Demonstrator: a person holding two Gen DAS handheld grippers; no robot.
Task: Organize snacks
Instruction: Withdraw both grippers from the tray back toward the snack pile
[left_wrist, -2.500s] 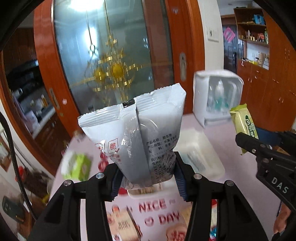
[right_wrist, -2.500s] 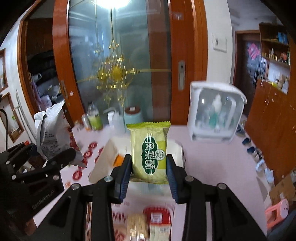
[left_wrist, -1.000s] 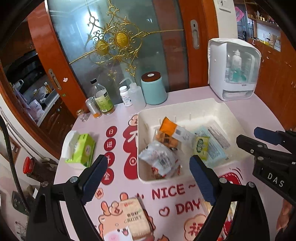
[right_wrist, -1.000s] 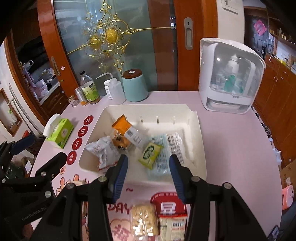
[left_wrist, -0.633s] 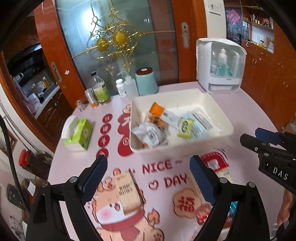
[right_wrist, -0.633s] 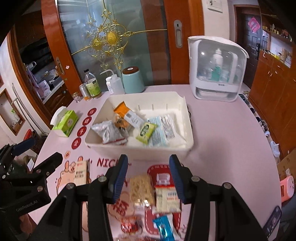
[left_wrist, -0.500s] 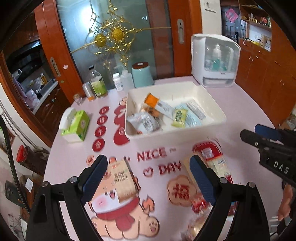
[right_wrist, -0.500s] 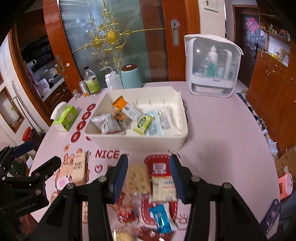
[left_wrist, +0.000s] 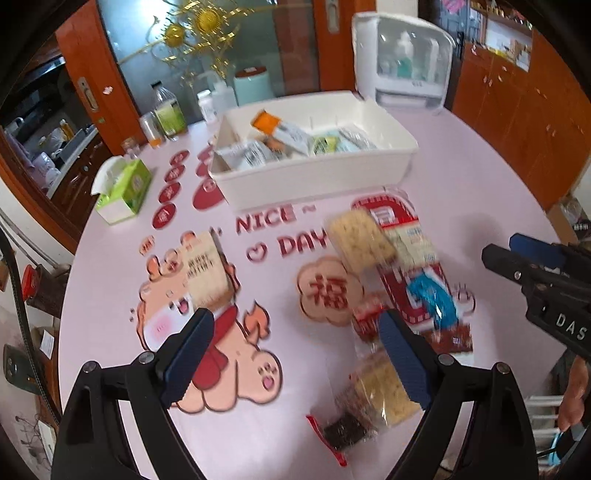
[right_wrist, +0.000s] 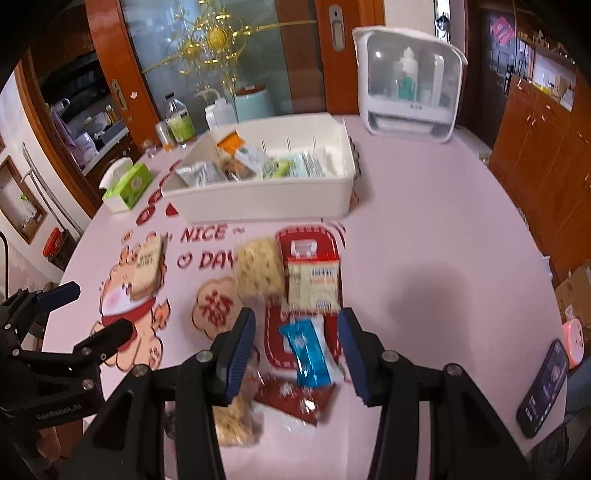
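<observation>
A white bin (left_wrist: 314, 181) (right_wrist: 258, 199) at the far middle of the pink table holds several snack packets. More snacks lie loose in front of it: a beige cracker pack (left_wrist: 205, 273) (right_wrist: 147, 269) on the left, a yellow rice-cake pack (left_wrist: 360, 240) (right_wrist: 258, 271), a white wafer pack (right_wrist: 313, 284), a blue packet (left_wrist: 430, 299) (right_wrist: 308, 354), a red packet (right_wrist: 295, 400). My left gripper (left_wrist: 295, 358) is open and empty above the table's front. My right gripper (right_wrist: 295, 354) is open and empty, its jaws either side of the blue packet.
A green tissue box (left_wrist: 123, 190) (right_wrist: 127, 186) stands at the left. Bottles and a teal canister (right_wrist: 253, 101) line the back edge. A white steriliser cabinet (right_wrist: 408, 92) stands back right. A phone (right_wrist: 543, 391) lies near the right front edge.
Both grippers let go of their packets into the bin, opened, then pulled back and tilted down toward the loose snacks at the table's front.
</observation>
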